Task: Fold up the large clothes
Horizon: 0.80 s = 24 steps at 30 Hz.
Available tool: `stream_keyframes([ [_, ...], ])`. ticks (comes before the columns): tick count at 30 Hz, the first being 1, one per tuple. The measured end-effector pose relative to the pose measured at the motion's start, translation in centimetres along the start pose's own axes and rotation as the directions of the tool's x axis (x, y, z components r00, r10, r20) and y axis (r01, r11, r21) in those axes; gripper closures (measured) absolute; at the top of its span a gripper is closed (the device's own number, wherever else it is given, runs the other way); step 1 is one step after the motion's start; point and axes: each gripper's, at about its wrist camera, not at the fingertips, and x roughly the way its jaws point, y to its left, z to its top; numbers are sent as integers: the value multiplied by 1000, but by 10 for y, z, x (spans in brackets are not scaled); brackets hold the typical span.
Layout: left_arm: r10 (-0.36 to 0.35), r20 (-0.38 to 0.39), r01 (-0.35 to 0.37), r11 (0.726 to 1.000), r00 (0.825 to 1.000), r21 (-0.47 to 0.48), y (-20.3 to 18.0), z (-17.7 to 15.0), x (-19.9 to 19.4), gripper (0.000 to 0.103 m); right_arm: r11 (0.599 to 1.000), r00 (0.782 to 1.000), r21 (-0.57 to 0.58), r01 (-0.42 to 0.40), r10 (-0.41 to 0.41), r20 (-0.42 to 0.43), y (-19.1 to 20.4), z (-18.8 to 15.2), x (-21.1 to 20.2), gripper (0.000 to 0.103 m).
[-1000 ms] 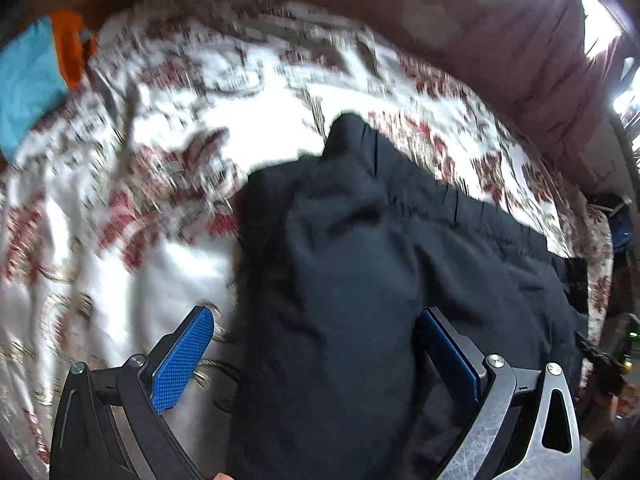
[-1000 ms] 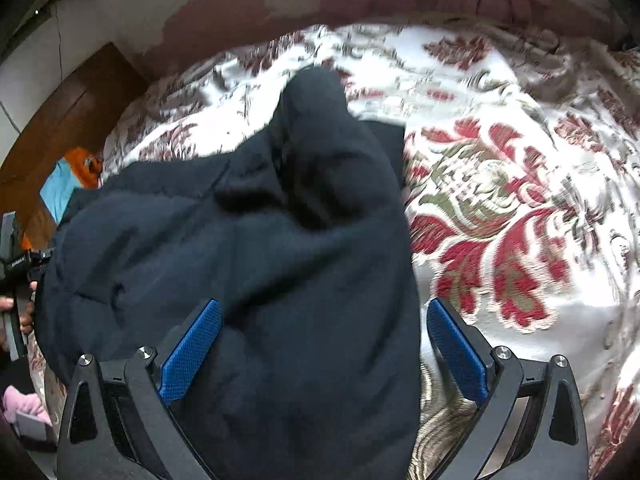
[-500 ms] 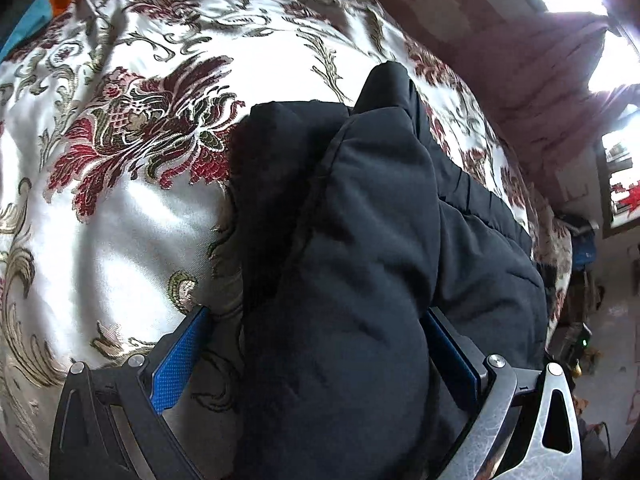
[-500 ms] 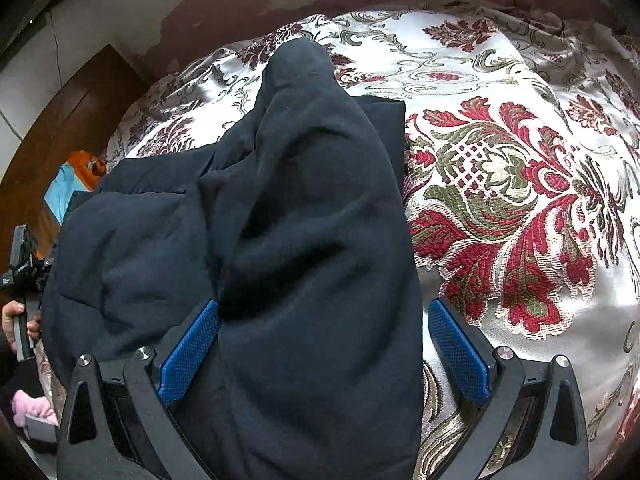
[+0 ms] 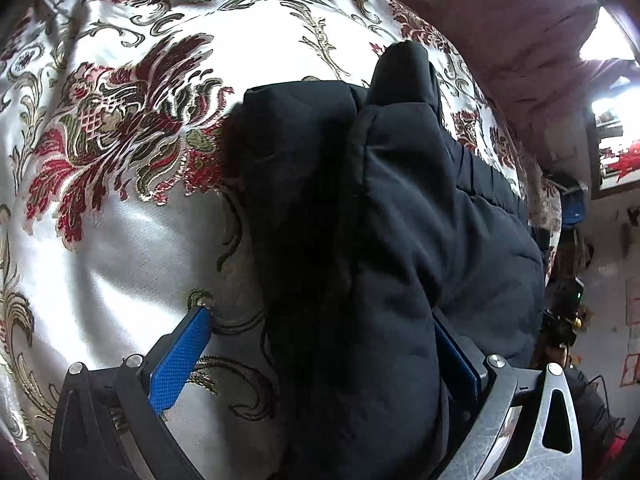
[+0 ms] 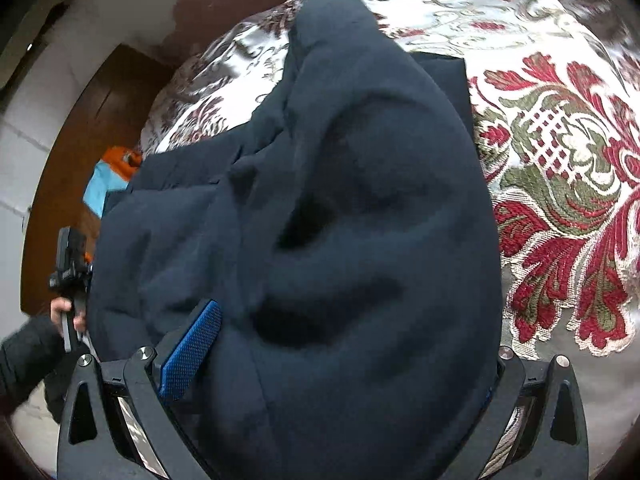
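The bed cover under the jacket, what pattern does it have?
Shiny white bed cover with red-and-green floral damask motifs, clearest in the left wrist view.

No legible text, label, brand, number or sign in either view. Dark jacket [image 5: 400, 220]: no tag or logo showing. Bedspread [image 5: 120, 140]: floral pattern only, no lettering. Papers on the far wall [image 5: 632, 320] in the left wrist view: reddish marks, too small and blurred to read. Framed red shape [image 5: 624, 162] at the right edge: unreadable.

dark navy padded jacket [image 5: 400, 240] | folded over itself, puffy, creased | lying on floral bedspread [image 5: 120, 220]
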Motion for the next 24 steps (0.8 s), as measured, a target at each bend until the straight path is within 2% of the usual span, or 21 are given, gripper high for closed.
stream_keyframes([
  [3,-3,0,3,1000,1000,3,-4,-1,2,0,999,1000,34,14,-15,20,2,-3,-1,1],
  [4,-4,4,4,1000,1000,3,-4,-2,2,0,999,999,32,29,-30,21,4,-5,-2,5],
  [6,-3,14,3,1000,1000,7,-5,-3,1,0,997,997,22,68,-68,20,11,-10,1,14],
  [8,-3,15,3,1000,1000,20,-10,-6,2,0,996,996,24,84,-84,23,15,-14,0,32],
  [9,-3,10,3,999,1000,32,-10,-7,3,0,996,996,36,85,-86,27,17,-16,-3,37],
  [10,-2,7,1,999,1000,46,-14,-9,3,5,996,996,45,79,-81,32,17,-18,-5,45],
  [11,-8,7,8,998,1000,70,-20,-12,2,18,996,997,57,68,-71,37,17,-21,-9,51],
  [13,-31,20,29,996,999,84,-30,-16,-3,37,995,997,72,63,-66,47,19,-25,-12,57],
  [14,-27,25,24,996,999,87,-34,-17,-5,43,995,996,76,68,-72,52,22,-28,-14,60],
  [18,9,67,-13,997,998,72,-44,-24,-12,56,991,993,96,89,-96,73,32,-42,-20,67],
  [24,132,147,-150,981,980,122,-77,-50,-31,74,991,990,68,116,-121,78,50,-69,-41,77],
])
